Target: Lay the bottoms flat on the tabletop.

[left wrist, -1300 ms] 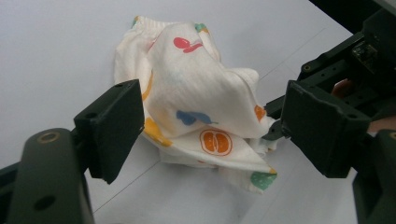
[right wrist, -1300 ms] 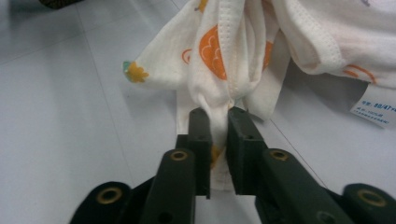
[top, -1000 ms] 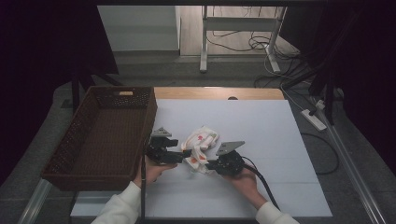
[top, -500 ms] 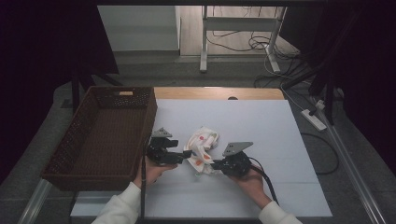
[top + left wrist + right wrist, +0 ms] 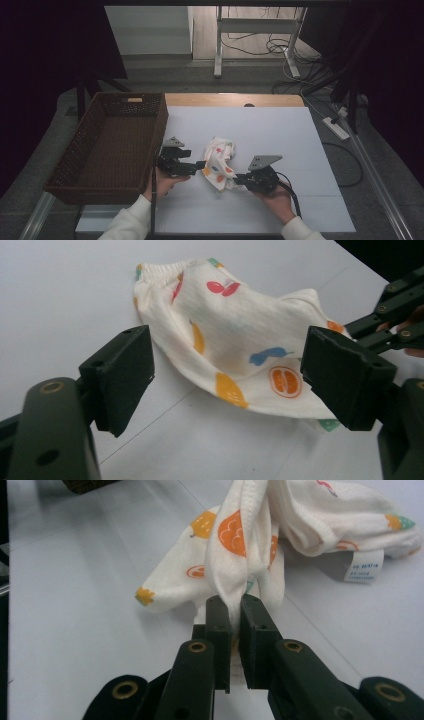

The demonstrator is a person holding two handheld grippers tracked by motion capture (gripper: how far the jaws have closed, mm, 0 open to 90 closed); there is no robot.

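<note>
Pinched hard together, the fingers [image 5: 220, 625] of the right gripper [image 5: 234, 611] clamp a bunched fold of the small white garment [image 5: 250, 545] printed with fruit, which rises out of the jaws. Spread wide, the left gripper [image 5: 227, 377] has its two pads on either side of the same garment [image 5: 235, 335] without touching it (the cloth sags onto the table between them).

From the high view the garment [image 5: 219, 162] lies crumpled near the front of the white table [image 5: 280, 130], between the left gripper [image 5: 196, 166] and the right gripper [image 5: 241, 177]. Just to the left of the left gripper stands a brown wicker basket [image 5: 75, 150]; its floor looks bare, though the near wall hides the front strip.

Nothing stands between the grippers and the cloth. Both hands are partly covered by the grippers, and the white sleeves are cut off by the bottom edge. A sewn-in label [image 5: 364, 566] shows on the garment, its print too small to read.
</note>
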